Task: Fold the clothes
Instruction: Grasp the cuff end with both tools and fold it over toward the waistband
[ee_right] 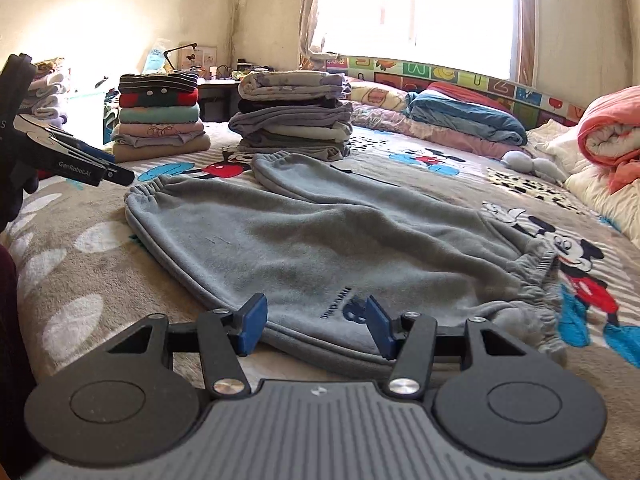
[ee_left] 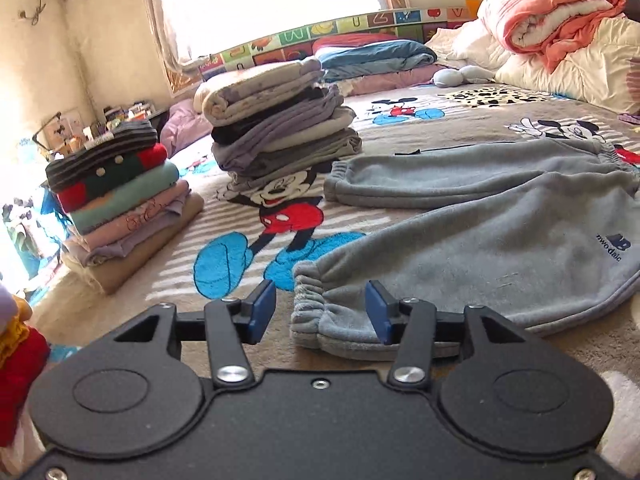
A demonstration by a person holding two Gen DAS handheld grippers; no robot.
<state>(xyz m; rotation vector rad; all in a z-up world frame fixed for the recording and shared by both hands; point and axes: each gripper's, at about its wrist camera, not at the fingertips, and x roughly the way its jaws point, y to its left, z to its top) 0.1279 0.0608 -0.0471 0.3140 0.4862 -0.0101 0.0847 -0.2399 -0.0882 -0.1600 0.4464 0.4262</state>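
Note:
Grey fleece sweatpants point(ee_left: 480, 236) lie spread flat on the Mickey Mouse blanket point(ee_left: 280, 216), both legs pointing toward the clothes stacks. My left gripper point(ee_left: 321, 310) is open, its blue pads point(ee_left: 262, 304) either side of the near leg's elastic cuff point(ee_left: 316, 304), just above it. My right gripper point(ee_right: 313, 326) is open and empty over the near hip edge of the sweatpants point(ee_right: 320, 240), by the dark logo point(ee_right: 340, 310). The waistband point(ee_right: 536, 280) lies to its right. The left gripper also shows in the right wrist view point(ee_right: 120, 178), near the cuff point(ee_right: 146, 194).
Two stacks of folded clothes stand behind the pants: a colourful one point(ee_left: 120, 196) at left and a grey-purple one point(ee_left: 280, 128) in the middle. Rolled quilts point(ee_left: 552, 16) and pillows point(ee_left: 376, 60) lie at the bed's far side. A cluttered desk point(ee_right: 224, 76) stands beyond the bed.

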